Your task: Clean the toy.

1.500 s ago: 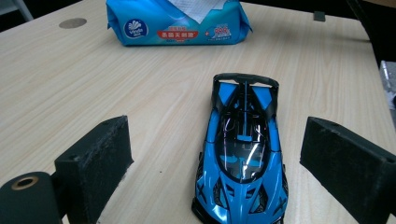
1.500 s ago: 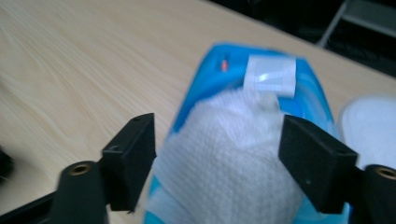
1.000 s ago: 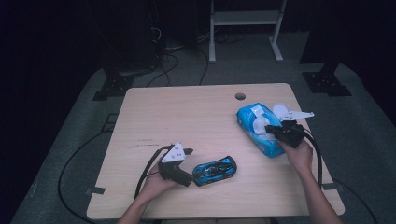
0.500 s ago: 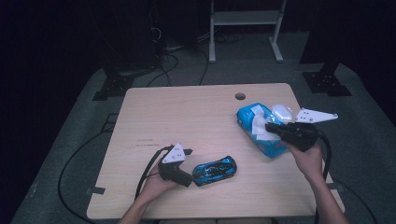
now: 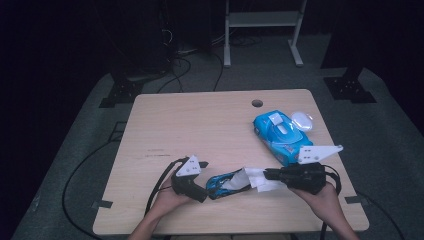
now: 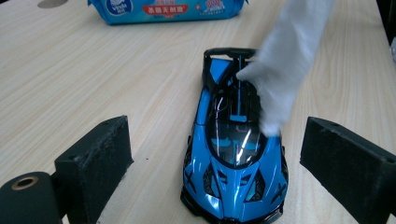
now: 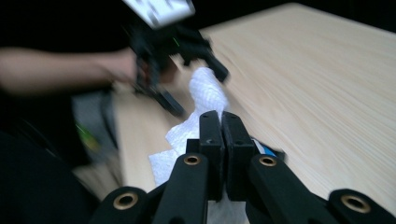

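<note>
Lying on the pale wooden worktop, the glossy blue toy sports car sat between the left gripper's wide-apart jaws, untouched by either. The right gripper, jaws clamped on a white wet wipe, draped it over the car's roof. Blur smeared the right gripper view.

A blue wipes pack lies beside what may be a white lid.
</note>
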